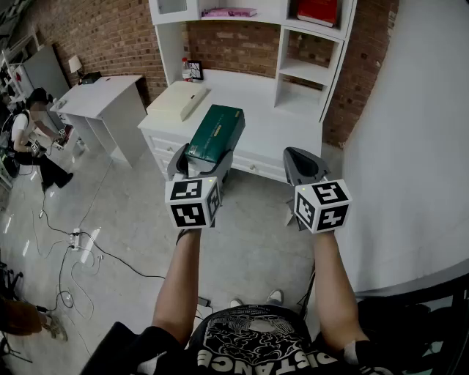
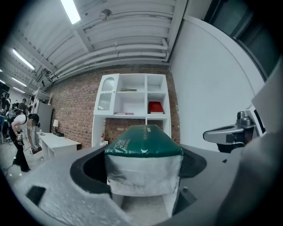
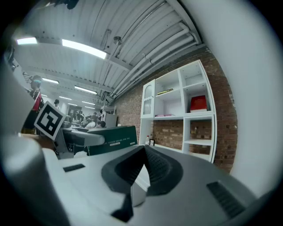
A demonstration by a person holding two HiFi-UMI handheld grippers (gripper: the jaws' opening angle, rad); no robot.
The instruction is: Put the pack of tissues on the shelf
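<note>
The pack of tissues (image 1: 216, 133) is a green block with a pale wrapped end. My left gripper (image 1: 201, 165) is shut on it and carries it in the air in front of the white shelf unit (image 1: 256, 95). In the left gripper view the pack (image 2: 143, 150) fills the space between the jaws, and the shelf unit (image 2: 132, 101) stands straight ahead. My right gripper (image 1: 304, 162) hangs beside it to the right, shut with nothing in it. In the right gripper view its jaws (image 3: 143, 154) meet in a line, with the pack (image 3: 110, 140) at the left and the shelves (image 3: 177, 110) ahead.
A cream box (image 1: 178, 99) lies on the shelf unit's counter at the left. A red item (image 1: 317, 11) sits in an upper compartment. A white desk (image 1: 102, 95) and a person (image 1: 29, 132) are at the left. Cables (image 1: 73, 238) trail on the floor. A pale wall (image 1: 410, 146) stands close on the right.
</note>
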